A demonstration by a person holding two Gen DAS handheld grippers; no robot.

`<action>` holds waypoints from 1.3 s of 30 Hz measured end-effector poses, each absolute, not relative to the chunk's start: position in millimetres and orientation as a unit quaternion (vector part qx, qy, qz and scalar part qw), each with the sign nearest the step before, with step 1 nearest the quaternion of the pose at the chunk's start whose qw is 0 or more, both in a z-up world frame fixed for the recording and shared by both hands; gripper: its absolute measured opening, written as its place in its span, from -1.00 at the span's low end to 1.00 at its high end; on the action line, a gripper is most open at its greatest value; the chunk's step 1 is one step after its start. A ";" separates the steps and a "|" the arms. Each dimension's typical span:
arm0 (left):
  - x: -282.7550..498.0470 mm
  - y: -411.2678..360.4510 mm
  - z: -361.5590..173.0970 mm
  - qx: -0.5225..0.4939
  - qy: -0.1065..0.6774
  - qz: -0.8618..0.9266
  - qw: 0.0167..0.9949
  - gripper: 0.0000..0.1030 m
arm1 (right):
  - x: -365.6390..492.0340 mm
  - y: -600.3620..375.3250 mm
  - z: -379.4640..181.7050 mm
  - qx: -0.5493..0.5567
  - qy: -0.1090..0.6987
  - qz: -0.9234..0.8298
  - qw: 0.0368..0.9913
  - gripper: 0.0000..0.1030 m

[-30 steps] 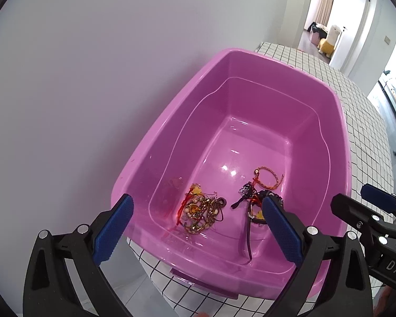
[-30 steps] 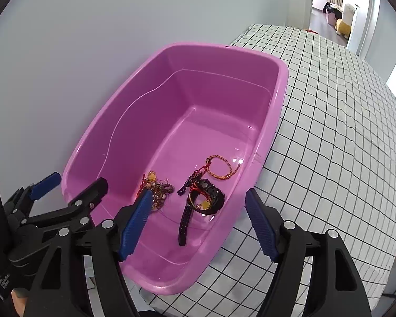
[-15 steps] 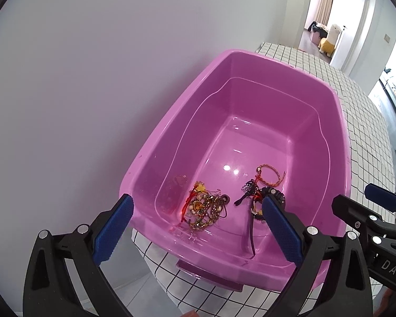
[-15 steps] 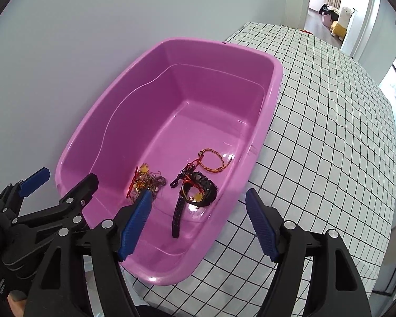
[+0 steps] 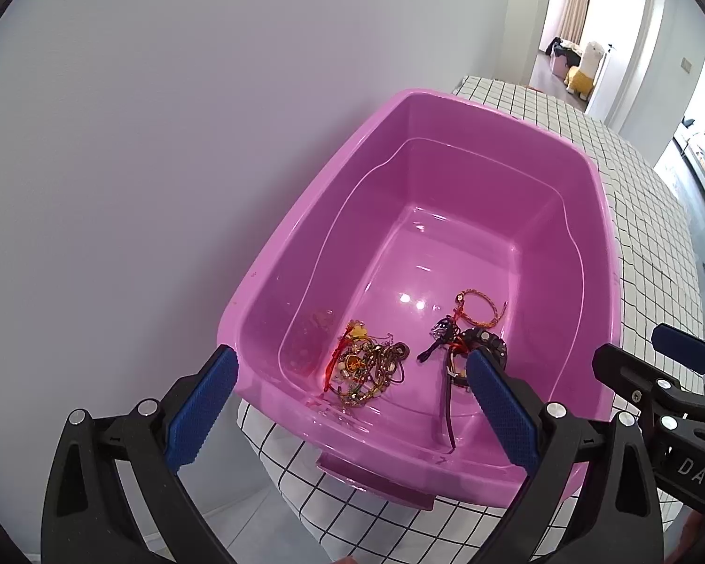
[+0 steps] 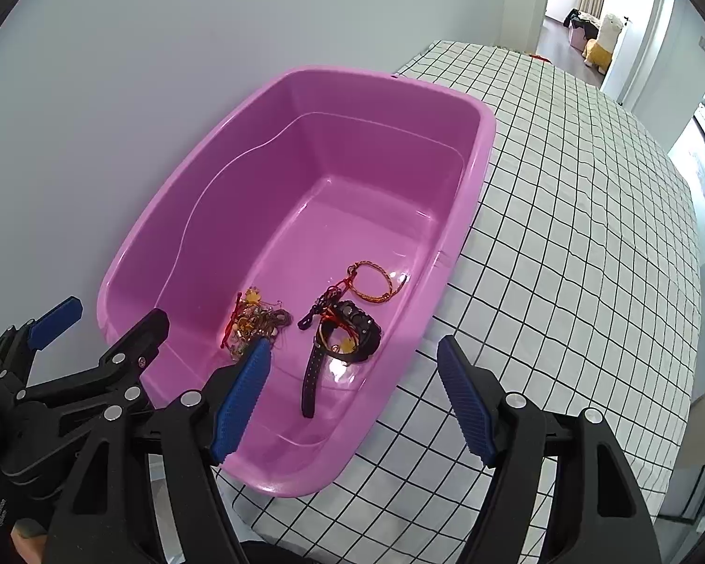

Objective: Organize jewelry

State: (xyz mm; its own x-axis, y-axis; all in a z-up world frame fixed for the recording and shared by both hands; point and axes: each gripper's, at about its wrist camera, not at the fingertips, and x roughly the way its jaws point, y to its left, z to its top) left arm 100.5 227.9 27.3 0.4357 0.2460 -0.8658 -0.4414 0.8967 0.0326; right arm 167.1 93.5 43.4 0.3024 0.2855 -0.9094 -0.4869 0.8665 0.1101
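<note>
From your left wrist view, the left gripper [image 5: 350, 392] hangs released and empty above the pink tub [image 5: 601, 216]. The tangled chain pile [image 5: 366, 369] at 6 o'clock on its floor looks light, limp and snag-prone; pinch one strand. "DAS" reads on the right gripper [image 5: 681, 352] at 4 o'clock.

From your right wrist view, the right gripper is likewise spread and empty. The black watch [image 6: 348, 329], at centre, looks stiffer; take its strap. The braided bracelet [image 6: 373, 281] lies at 12 o'clock of it.

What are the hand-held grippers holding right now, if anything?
Nothing. Both the left hand-held gripper and the right hand-held gripper are open, above the jewelry in the pink tub.
</note>
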 end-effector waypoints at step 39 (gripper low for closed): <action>96.1 224.2 28.8 -0.098 0.487 0.196 0.845 0.87 | 163.4 90.6 40.0 -0.091 0.544 0.235 0.801 0.36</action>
